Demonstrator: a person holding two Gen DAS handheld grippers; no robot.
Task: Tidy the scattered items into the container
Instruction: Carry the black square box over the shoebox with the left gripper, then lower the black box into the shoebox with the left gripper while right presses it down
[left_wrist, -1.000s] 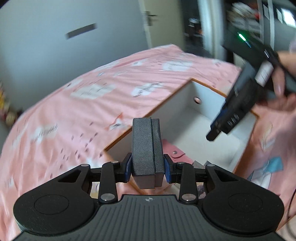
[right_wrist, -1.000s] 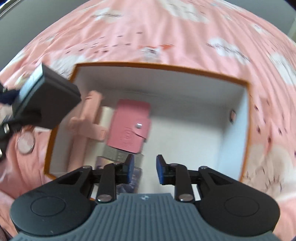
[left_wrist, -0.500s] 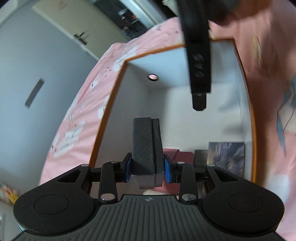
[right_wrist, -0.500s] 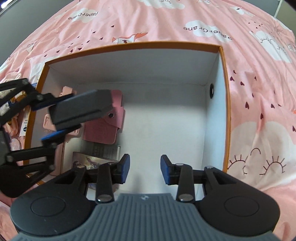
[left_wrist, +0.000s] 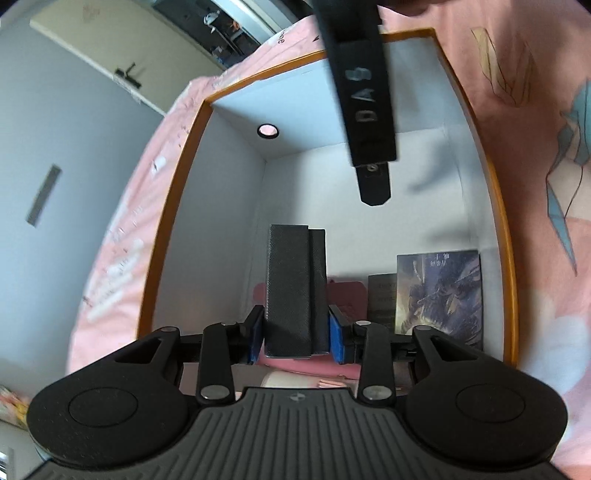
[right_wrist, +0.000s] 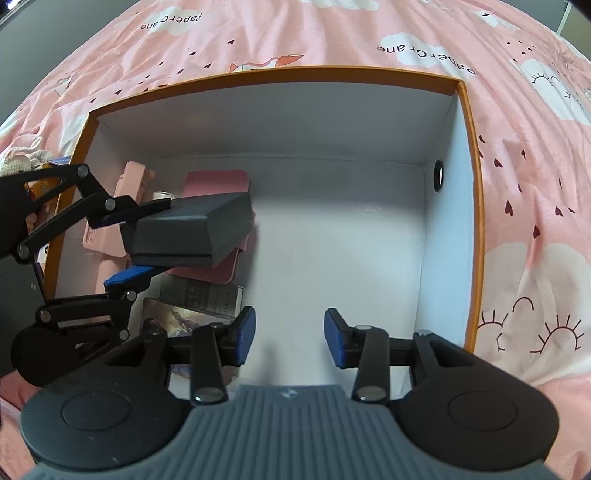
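The dark grey box (left_wrist: 295, 291) sits between the left gripper (left_wrist: 295, 332)'s blue pads, whose jaws are opening; it hangs inside the orange-rimmed container (right_wrist: 469, 155), above the pink wallet (right_wrist: 218, 181) at nine o'clock of its floor. The right gripper (right_wrist: 289, 338), at six o'clock, is opening with nothing between its fingers

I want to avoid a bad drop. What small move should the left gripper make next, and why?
Probably finish opening and draw back. The left gripper, its jaws opening, has the dark case between them, low inside the orange-rimmed box over the pink wallet.
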